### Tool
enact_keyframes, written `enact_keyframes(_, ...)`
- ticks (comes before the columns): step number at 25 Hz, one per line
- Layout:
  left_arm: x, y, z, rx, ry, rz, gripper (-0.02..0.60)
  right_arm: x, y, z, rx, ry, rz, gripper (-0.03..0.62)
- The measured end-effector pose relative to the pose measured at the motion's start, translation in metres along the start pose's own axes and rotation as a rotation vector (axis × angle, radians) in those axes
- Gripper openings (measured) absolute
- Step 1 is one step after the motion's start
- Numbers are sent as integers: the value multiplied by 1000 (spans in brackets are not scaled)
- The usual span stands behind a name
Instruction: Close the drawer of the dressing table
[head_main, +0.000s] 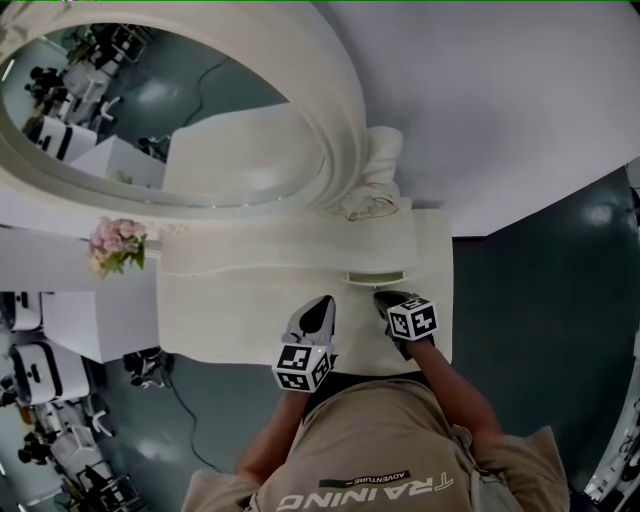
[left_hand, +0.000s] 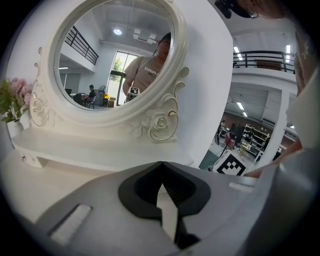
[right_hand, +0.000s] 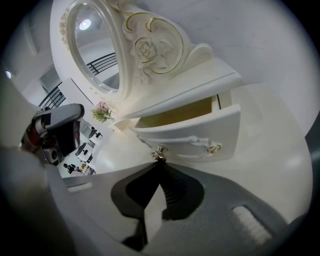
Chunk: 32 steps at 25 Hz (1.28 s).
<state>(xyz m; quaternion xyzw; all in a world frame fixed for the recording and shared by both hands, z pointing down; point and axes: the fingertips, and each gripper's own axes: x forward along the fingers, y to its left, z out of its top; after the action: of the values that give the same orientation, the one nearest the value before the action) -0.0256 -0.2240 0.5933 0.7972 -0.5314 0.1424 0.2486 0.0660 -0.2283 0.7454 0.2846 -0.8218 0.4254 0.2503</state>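
The white dressing table (head_main: 240, 310) carries a small drawer (head_main: 376, 277) under its raised shelf, pulled out a little. In the right gripper view the drawer (right_hand: 200, 135) stands open, showing a yellowish inside, with a small metal knob (right_hand: 159, 153) on its front. My right gripper (right_hand: 160, 164) is shut, its tips right at that knob; in the head view the right gripper (head_main: 384, 297) points at the drawer front. My left gripper (head_main: 325, 301) hovers over the tabletop left of the drawer. In its own view the left gripper (left_hand: 161, 163) is shut and holds nothing.
A big oval mirror (head_main: 150, 110) in a carved frame stands at the table's back and reflects a person (left_hand: 150, 70). Pink flowers (head_main: 115, 245) sit at the table's left end. A white wall runs behind the table, with dark floor (head_main: 540, 300) to the right.
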Motion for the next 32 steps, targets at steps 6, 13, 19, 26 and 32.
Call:
enact_keyframes(6,4,-1,5,1,12,-7,18,0,-2,5,9,0,6,2)
enact_keyframes(13,0,1,11,6,7,-12,18,3,-4,11,43,-6,20,2)
enact_keyframes(19,-5,8,7,12,5,-7,18,6,-8,18,53,-32,16,2)
enact_keyframes(26,-13,13,4,12,3,-17,18,7,-13,24,78,-50,-30,2)
enact_keyframes(32,-19,10,13,65,-11,-34,18,3,-13,40,95,-71,-37,2)
